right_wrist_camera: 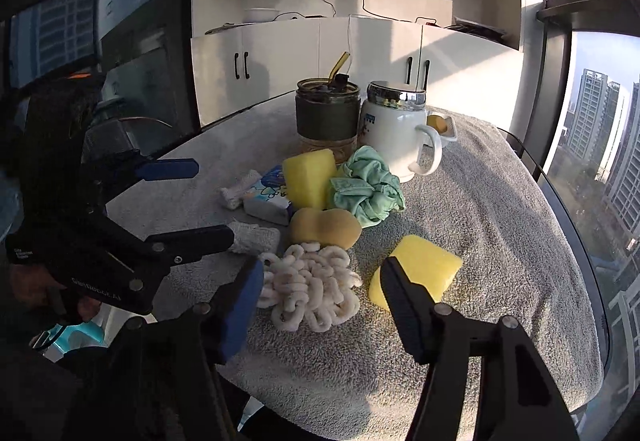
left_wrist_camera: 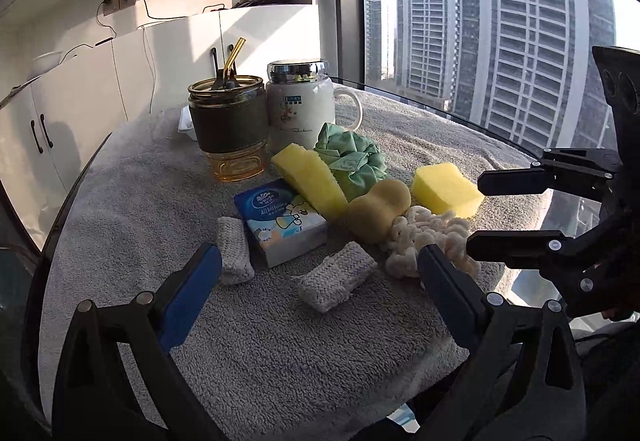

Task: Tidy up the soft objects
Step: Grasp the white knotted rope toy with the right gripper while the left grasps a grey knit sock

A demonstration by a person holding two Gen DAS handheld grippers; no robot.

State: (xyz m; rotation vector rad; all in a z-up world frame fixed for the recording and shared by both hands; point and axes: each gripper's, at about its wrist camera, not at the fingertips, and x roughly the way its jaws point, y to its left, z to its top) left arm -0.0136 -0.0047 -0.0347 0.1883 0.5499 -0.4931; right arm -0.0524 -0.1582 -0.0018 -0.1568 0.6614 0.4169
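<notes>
Your left gripper (left_wrist_camera: 320, 273) stands spread wide and empty above the grey towel (left_wrist_camera: 260, 341). Your right gripper (right_wrist_camera: 322, 305) is parted too, gripping nothing. Landmark: the white mug (right_wrist_camera: 394, 129). Just in front of it lies the green cloth (right_wrist_camera: 366, 191); nearer you, the tan sponge (right_wrist_camera: 324, 227), then the cream looped pad (right_wrist_camera: 310, 287). One yellow sponge (right_wrist_camera: 416, 271) lies beside that pad.
</notes>
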